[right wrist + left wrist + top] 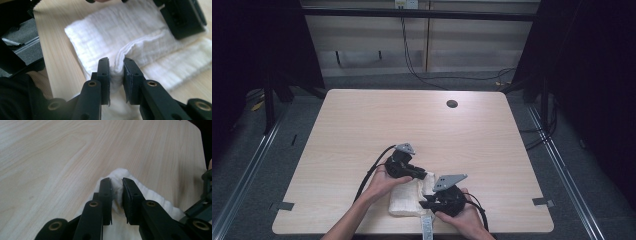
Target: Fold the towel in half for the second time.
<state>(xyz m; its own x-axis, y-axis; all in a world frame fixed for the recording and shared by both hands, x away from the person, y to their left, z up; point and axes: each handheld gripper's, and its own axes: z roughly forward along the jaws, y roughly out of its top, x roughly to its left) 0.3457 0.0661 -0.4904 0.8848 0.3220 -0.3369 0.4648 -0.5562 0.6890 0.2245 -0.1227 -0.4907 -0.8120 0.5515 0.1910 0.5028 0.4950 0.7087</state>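
Your left gripper pinches a bunched corner of the towel; your right gripper pinches a raised fold of the same towel. The towel is white, ribbed and folded into layers, lying at the near edge of the table between your hands. I can read no writing on it.

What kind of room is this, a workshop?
Probably a lab recording booth: a bare wooden table ringed by dark curtains, cables trailing down the back wall, and metal floor rails.
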